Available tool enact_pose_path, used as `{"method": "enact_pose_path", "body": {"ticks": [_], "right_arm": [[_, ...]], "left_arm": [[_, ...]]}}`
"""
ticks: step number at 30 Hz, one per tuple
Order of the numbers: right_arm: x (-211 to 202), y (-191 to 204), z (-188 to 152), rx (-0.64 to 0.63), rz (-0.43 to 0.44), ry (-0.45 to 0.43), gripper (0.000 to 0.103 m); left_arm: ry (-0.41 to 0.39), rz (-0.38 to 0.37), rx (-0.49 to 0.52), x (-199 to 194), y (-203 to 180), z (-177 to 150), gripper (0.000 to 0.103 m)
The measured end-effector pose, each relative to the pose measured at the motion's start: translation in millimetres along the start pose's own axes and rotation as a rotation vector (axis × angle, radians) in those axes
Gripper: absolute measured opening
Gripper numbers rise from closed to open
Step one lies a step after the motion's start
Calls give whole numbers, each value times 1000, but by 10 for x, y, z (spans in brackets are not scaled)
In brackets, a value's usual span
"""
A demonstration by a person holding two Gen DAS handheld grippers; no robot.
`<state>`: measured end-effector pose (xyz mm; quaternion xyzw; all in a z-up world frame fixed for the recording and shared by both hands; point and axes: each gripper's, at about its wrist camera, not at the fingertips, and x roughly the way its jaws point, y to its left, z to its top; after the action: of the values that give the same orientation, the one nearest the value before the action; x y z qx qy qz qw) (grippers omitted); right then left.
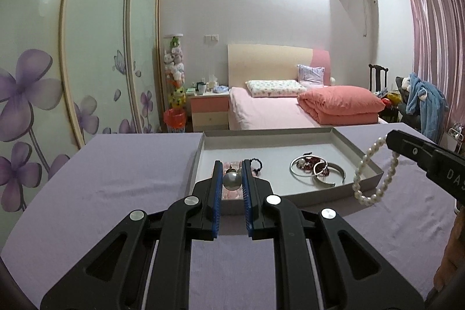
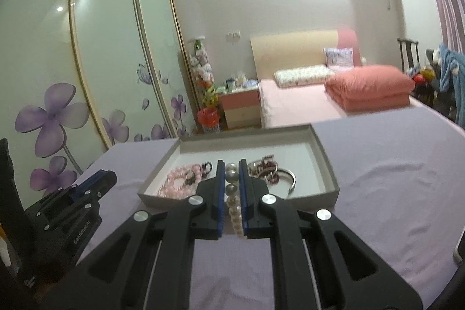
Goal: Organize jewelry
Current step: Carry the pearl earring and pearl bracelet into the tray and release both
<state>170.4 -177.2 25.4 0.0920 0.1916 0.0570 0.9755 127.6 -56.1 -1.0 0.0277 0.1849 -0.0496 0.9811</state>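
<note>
A shallow grey tray (image 1: 267,131) (image 2: 328,161) lies on a lilac tablecloth (image 1: 116,179). It holds silver bangles (image 1: 302,172) (image 2: 290,179), dark red pieces, a black tie and a pink bead bracelet (image 2: 180,179). My left gripper (image 1: 232,164) hovers over the tray's near left end, shut on a large silvery pearl piece (image 1: 232,182). In the left wrist view my right gripper (image 1: 391,137) hangs above the tray's right side, shut on a white pearl bracelet (image 1: 375,173) that dangles in a loop. In the right wrist view the pearls (image 2: 236,212) run between the right gripper's (image 2: 231,163) blue pads, and the left gripper (image 2: 109,175) shows at the left.
Behind the table stand a pink bed (image 1: 276,109), a nightstand (image 1: 207,109) and a wardrobe with flower-print doors (image 1: 96,48). A chair draped with blue clothes (image 1: 424,103) stands at the far right. A hand (image 1: 450,252) shows at the lower right edge.
</note>
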Motion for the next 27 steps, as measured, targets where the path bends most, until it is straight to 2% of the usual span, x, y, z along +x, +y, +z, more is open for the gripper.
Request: {"method": "enact_pose_path", "body": {"ticks": [16, 27], "right_arm": [[-76, 156, 208, -77, -75, -172, 10], [73, 127, 261, -64, -93, -189, 10]], "left_arm": [[-66, -13, 6, 15, -4, 145, 14], [-74, -22, -7, 151, 16, 216, 14]]}}
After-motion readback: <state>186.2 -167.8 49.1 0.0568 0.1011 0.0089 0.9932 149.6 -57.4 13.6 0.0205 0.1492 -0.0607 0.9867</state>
